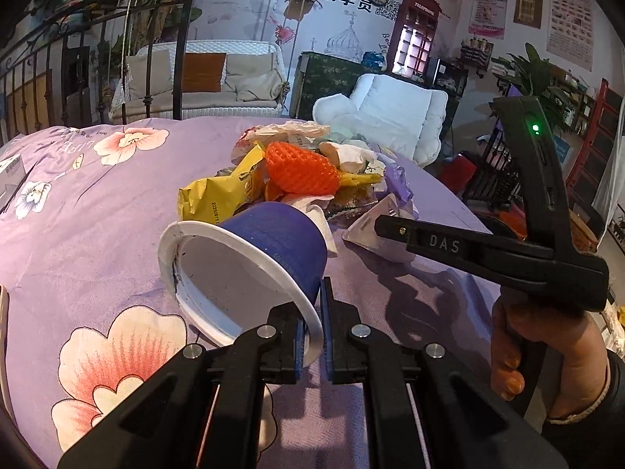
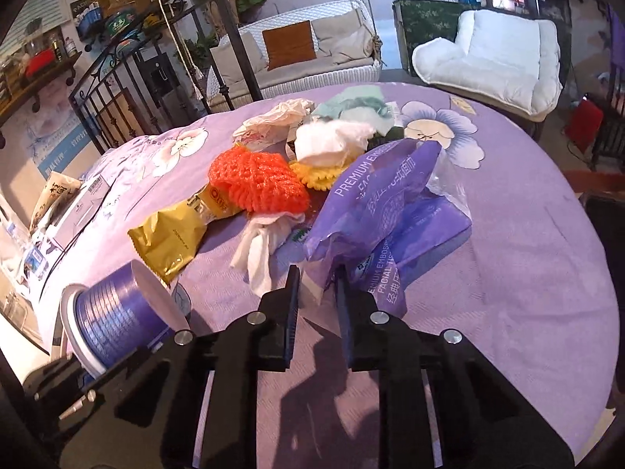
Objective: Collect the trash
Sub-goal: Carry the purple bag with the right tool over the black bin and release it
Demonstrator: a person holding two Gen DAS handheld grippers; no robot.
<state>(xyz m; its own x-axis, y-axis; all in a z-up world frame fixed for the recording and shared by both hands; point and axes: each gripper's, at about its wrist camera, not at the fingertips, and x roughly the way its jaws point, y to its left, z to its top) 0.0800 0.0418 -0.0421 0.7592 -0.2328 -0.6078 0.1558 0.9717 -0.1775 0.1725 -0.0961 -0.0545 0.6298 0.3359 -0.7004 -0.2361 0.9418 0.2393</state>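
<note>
The right gripper (image 2: 317,305) is closing its jaws on the near edge of the purple tissue wrapper (image 2: 375,211); only thin film is between the pads, so it is better to pinch deep and lift slowly, to keep the film from slipping. The left gripper (image 1: 312,336) is holding the blue cup (image 1: 250,262) by its white rim, jaws pressed on it, mouth tilted. The wrapper is crumpled, printed with white letters, lying on the surface (image 2: 527,273) beside the orange foam net (image 2: 258,183).
</note>
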